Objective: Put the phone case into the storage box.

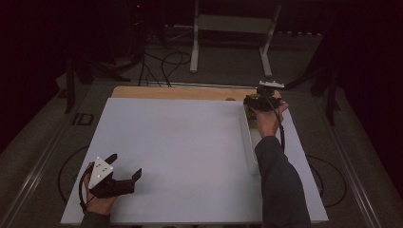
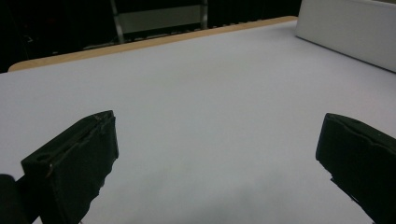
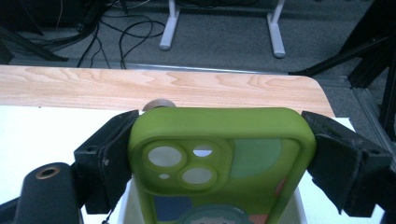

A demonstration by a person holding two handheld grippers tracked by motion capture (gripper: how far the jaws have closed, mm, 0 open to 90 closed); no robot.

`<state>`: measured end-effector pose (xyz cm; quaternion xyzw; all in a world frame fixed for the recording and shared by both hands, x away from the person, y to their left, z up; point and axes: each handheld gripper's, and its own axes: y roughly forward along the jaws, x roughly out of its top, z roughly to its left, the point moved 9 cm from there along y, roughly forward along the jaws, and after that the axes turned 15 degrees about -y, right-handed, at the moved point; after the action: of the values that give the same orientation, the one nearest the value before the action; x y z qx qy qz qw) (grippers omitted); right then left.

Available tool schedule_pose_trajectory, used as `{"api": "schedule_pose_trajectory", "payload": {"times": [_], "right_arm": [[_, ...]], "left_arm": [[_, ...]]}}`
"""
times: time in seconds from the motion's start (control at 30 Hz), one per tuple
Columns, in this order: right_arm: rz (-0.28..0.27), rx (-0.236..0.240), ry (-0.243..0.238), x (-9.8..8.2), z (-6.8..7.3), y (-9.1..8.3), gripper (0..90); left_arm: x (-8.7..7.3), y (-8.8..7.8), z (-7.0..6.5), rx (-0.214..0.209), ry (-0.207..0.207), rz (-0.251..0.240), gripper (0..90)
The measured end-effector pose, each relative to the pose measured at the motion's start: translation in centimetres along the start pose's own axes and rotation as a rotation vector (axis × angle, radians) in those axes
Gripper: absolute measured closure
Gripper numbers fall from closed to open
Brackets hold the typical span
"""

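Observation:
A green phone case (image 3: 219, 158) with camera cut-outs and a cartoon print sits clamped between the two black jaws of my right gripper (image 3: 217, 154). In the high view that right gripper (image 1: 259, 102) is at the table's far right, over the far end of a white tray (image 1: 249, 142), with the green phone case (image 1: 253, 99) in it. My left gripper (image 1: 124, 172) rests near the front left of the white sheet (image 1: 180, 147), jaws wide apart and nothing between them. From the left gripper view, both black fingers (image 2: 74, 163) frame bare white surface.
The white tray's wall (image 2: 345, 32) stands at the upper right of the left gripper view. A wooden table edge (image 3: 163, 86) runs along the far side, with a small round knob (image 3: 159, 104) on it. Cables and metal stand legs (image 1: 195, 47) lie on the floor beyond.

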<state>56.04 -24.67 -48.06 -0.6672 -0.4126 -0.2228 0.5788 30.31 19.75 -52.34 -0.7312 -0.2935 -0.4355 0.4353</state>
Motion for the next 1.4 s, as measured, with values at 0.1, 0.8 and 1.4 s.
{"api": "schedule_pose_trajectory", "payload": {"times": [0.1, 0.8, 1.4], "right_arm": [[-0.003, -0.008, 0.015, 0.0, -0.1, 0.0, 14.6], [-0.075, 0.025, 0.012, 0.6, 0.3, -0.7, 7.3], [-0.105, 0.119, -0.022, 1.0, 1.3, -2.9, 7.7]], "left_arm": [[0.0, 0.0, 0.0, 0.001, 0.0, 0.0, 0.0], [0.0, -0.1, 0.0, -0.001, -0.001, -0.003, 0.0], [0.0, -0.1, -0.1, -0.003, 0.0, -0.002, 0.0]]}}
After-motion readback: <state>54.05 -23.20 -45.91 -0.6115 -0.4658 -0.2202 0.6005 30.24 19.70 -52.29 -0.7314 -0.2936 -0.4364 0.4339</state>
